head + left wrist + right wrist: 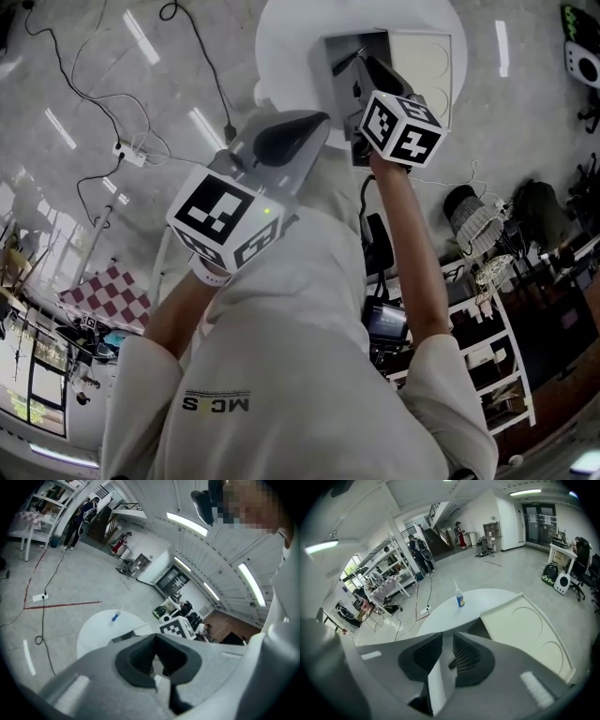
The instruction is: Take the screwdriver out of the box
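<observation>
On the round white table [281, 37] an open white box [349, 66] sits with its cream lid [529, 630] folded back. My right gripper [361, 67] reaches over the box's dark inside [473, 629]. It is shut on a thin white box flap [439, 667] that stands upright between the pads. A small dark rounded thing [452, 664] shows beside the flap; I cannot tell whether it is the screwdriver. My left gripper [281, 141] is held back near the person's chest, short of the table. Its jaws [161, 665] are shut on nothing.
A small bottle with a blue label [460, 599] stands on the table beyond the box. Cables and a power strip [127, 150] lie on the floor to the left. White shelving [487, 328] stands at the right. People [419, 550] stand far across the room.
</observation>
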Action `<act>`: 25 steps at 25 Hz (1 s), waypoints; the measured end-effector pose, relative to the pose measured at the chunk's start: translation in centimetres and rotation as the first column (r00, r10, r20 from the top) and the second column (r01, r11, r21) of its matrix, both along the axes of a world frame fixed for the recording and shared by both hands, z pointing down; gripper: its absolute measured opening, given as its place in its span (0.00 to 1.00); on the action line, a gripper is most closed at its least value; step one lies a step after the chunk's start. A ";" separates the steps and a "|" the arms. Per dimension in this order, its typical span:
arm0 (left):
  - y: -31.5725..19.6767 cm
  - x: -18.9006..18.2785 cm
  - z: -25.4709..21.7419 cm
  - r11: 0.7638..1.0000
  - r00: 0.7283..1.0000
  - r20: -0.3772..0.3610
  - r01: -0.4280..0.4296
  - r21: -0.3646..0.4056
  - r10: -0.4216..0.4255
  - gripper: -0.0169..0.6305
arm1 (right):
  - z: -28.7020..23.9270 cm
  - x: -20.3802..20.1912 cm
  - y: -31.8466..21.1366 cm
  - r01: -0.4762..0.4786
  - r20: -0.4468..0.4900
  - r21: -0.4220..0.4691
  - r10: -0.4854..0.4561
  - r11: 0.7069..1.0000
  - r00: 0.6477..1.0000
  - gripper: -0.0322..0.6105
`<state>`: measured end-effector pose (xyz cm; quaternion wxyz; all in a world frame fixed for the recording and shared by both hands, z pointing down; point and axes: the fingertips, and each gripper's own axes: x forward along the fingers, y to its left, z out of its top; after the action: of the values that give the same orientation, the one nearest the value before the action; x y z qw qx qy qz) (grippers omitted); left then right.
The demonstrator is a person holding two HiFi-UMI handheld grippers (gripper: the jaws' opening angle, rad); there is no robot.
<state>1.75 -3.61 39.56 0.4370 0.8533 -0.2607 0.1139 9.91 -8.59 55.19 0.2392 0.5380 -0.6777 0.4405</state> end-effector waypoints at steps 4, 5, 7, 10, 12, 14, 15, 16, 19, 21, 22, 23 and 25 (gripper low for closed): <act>0.1 -0.2 0.6 1.000 1.000 -0.001 -0.002 -0.011 0.002 0.03 | 1.7 0.0 -0.3 -0.015 -0.012 -0.035 0.014 0.999 1.000 0.16; 0.1 -0.3 0.8 1.000 1.000 0.000 -0.003 -0.014 0.003 0.03 | 2.1 0.1 -0.4 -0.017 -0.021 -0.046 0.016 0.999 1.000 0.16; 0.2 -0.4 1.2 1.000 1.000 0.001 -0.005 -0.020 0.005 0.03 | 2.8 0.3 -0.5 -0.023 -0.041 -0.068 0.020 0.997 0.999 0.16; 0.3 -0.4 1.6 1.000 1.000 0.005 -0.006 -0.021 0.006 0.03 | 4.2 0.5 -0.5 -0.025 -0.061 -0.102 0.019 0.994 0.998 0.16; 0.2 -0.5 1.6 1.000 1.000 0.006 -0.003 -0.020 0.003 0.03 | 5.1 0.6 -0.3 -0.027 -0.067 -0.126 0.019 0.992 0.998 0.16; 0.3 -0.7 1.5 1.000 1.000 0.009 0.001 -0.023 -0.001 0.03 | 5.8 0.5 0.1 -0.028 -0.061 -0.159 0.019 0.987 0.998 0.16; 0.3 -0.8 1.5 1.000 1.000 0.011 0.004 -0.025 -0.004 0.03 | 6.1 0.5 0.3 -0.027 -0.057 -0.174 0.017 0.984 0.998 0.16; 0.2 -0.9 1.5 1.000 1.000 0.014 0.006 -0.025 -0.006 0.03 | 6.4 0.5 0.3 -0.026 -0.054 -0.188 0.016 0.982 0.998 0.15; 0.4 -1.2 2.0 1.000 1.000 0.026 0.005 -0.030 -0.004 0.03 | 7.3 0.5 0.5 -0.027 -0.061 -0.224 0.014 0.974 0.998 0.15; 0.5 -1.4 2.4 0.999 1.000 0.028 0.007 -0.037 -0.006 0.03 | 8.0 0.4 0.7 -0.027 -0.063 -0.246 0.012 0.969 0.998 0.15; 0.6 -1.5 2.5 0.999 1.000 0.028 0.009 -0.040 -0.008 0.03 | 8.4 0.4 0.8 -0.028 -0.062 -0.254 0.013 0.967 0.998 0.15; 0.6 -1.6 2.7 0.999 1.000 0.029 0.009 -0.042 -0.008 0.03 | 8.7 0.3 0.8 -0.030 -0.062 -0.262 0.014 0.965 0.998 0.15; 0.7 -1.8 2.9 0.999 0.999 0.032 0.008 -0.043 -0.007 0.03 | 9.4 0.3 0.9 -0.035 -0.062 -0.278 0.018 0.960 0.998 0.17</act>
<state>-0.01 -2.89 42.48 0.4517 0.8407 -0.2682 0.1312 10.16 -7.66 64.56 0.3264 0.5208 -0.5944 0.5186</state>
